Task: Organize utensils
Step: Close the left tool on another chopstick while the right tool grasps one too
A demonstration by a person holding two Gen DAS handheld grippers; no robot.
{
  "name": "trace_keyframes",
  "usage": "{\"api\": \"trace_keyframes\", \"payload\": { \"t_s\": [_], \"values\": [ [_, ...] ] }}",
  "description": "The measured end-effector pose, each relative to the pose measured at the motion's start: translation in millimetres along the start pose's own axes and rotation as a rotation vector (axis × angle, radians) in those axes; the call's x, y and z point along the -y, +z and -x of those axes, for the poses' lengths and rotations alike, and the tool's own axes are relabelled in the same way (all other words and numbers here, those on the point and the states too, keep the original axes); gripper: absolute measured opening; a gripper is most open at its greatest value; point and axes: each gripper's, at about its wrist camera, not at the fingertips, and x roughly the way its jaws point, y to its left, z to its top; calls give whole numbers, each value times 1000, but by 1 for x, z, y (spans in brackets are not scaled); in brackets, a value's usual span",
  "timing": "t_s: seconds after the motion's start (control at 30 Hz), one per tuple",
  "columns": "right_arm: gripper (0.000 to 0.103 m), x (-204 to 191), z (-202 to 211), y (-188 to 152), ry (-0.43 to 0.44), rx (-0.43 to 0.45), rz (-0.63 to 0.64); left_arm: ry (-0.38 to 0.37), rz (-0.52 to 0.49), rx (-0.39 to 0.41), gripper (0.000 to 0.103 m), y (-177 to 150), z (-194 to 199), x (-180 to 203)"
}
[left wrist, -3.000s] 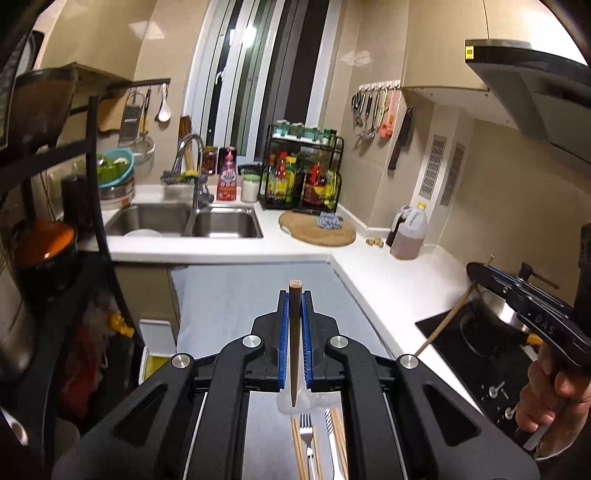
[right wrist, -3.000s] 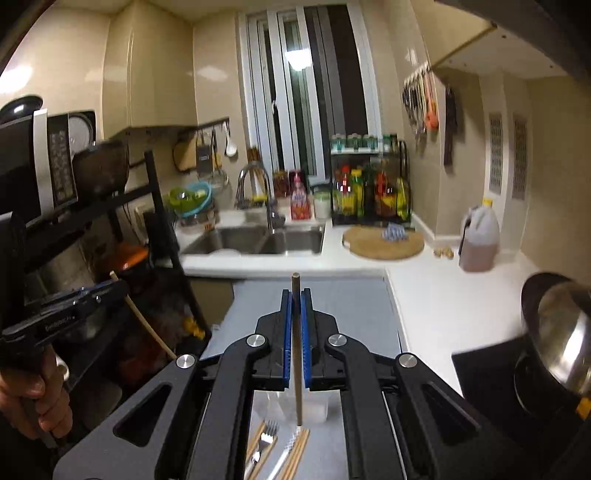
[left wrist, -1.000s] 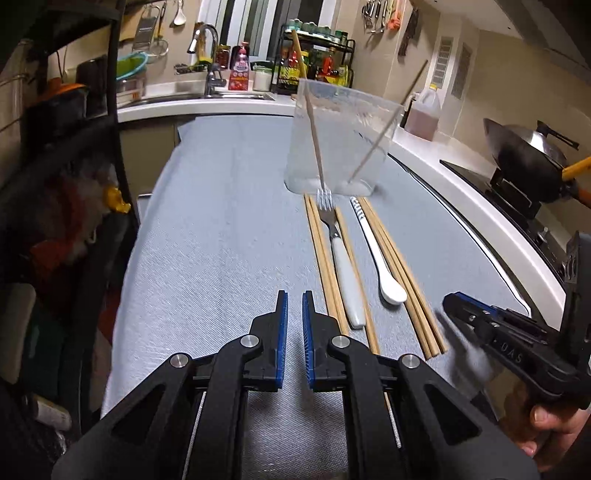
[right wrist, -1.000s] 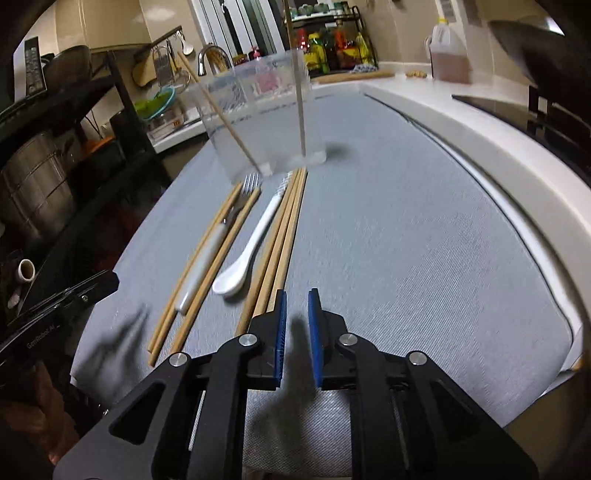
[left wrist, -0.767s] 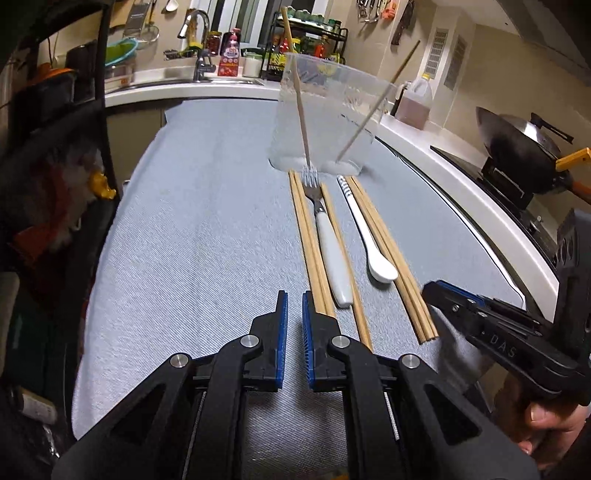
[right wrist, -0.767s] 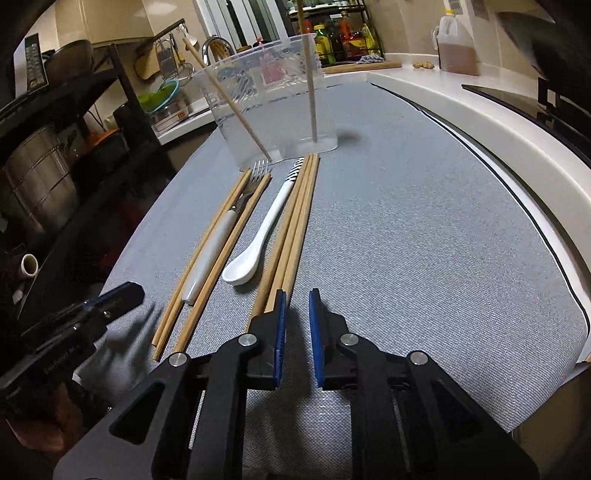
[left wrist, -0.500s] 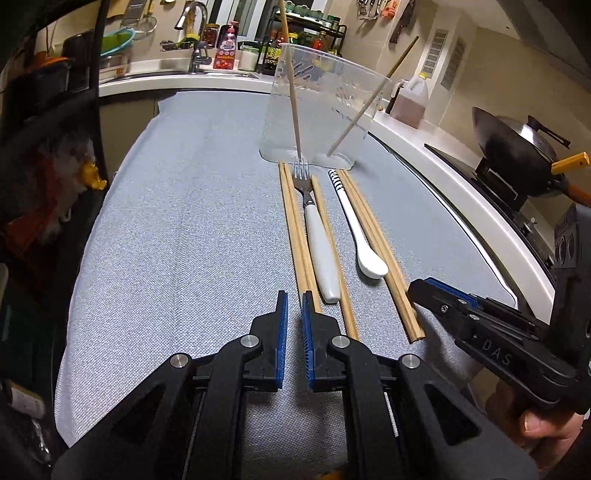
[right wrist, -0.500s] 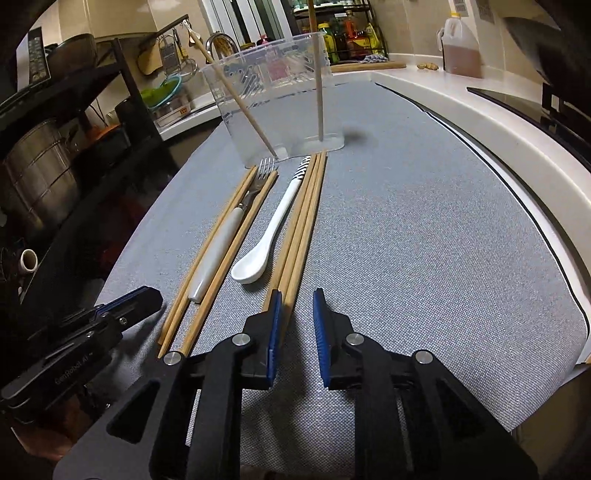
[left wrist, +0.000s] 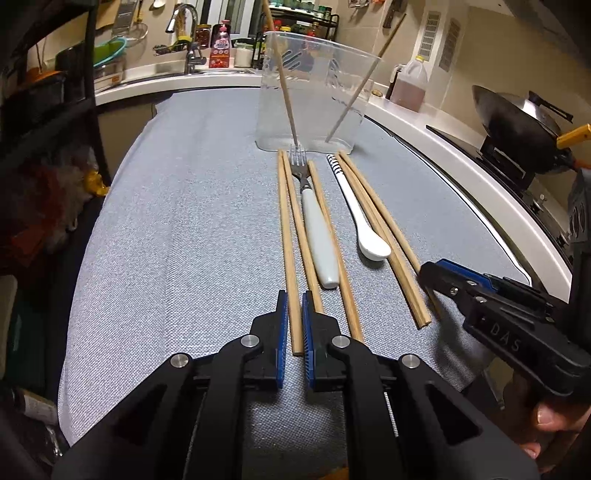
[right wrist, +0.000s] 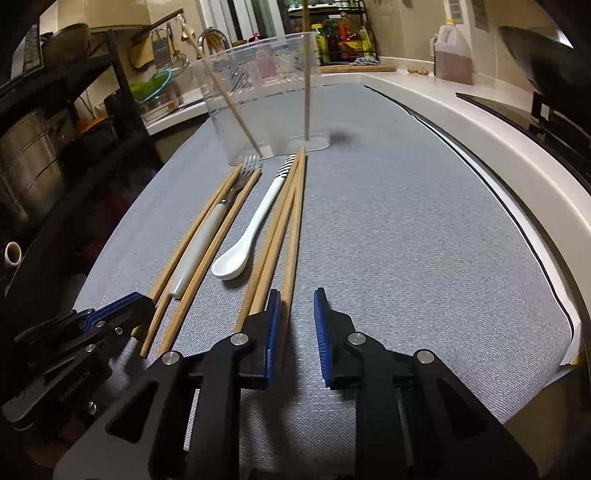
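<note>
A clear plastic container (left wrist: 314, 92) stands on the grey mat with two chopsticks leaning inside it; it also shows in the right wrist view (right wrist: 264, 96). In front of it lie several wooden chopsticks, a white-handled fork (left wrist: 317, 236) and a white spoon (left wrist: 364, 225). My left gripper (left wrist: 293, 325) is low over the mat, its pads a narrow gap apart around the near end of the leftmost chopstick (left wrist: 286, 236). My right gripper (right wrist: 297, 321) is open, with the rightmost chopstick (right wrist: 293, 229) beside its left pad.
A sink and bottle rack (left wrist: 295, 29) stand at the back. A wok (left wrist: 517, 122) sits on the hob at the right. A dark shelf rack (left wrist: 48, 110) stands left of the mat. A jug of brown liquid (right wrist: 452, 55) is on the counter.
Both grippers released chopsticks into the container, then dropped to the mat's near end. The left one has moved forward around a chopstick end; the right one has opened wider.
</note>
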Motion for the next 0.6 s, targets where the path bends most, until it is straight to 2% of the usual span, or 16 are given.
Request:
{"api": "trace_keyframes", "payload": {
  "t_s": [0.2,0.33,0.4,0.6],
  "values": [
    [18,-4,0,-2,-23,8,46,15,-22,7,8,0,0,4],
    [6,-3,1,-3,-48,10,58,36,-38,9,8,0,1,6],
    [5,2,2,-3,-39,7,44,54,-25,12,7,0,2,3],
    [6,20,9,-4,-86,11,18,91,35,17,7,-3,10,-14]
  ]
}}
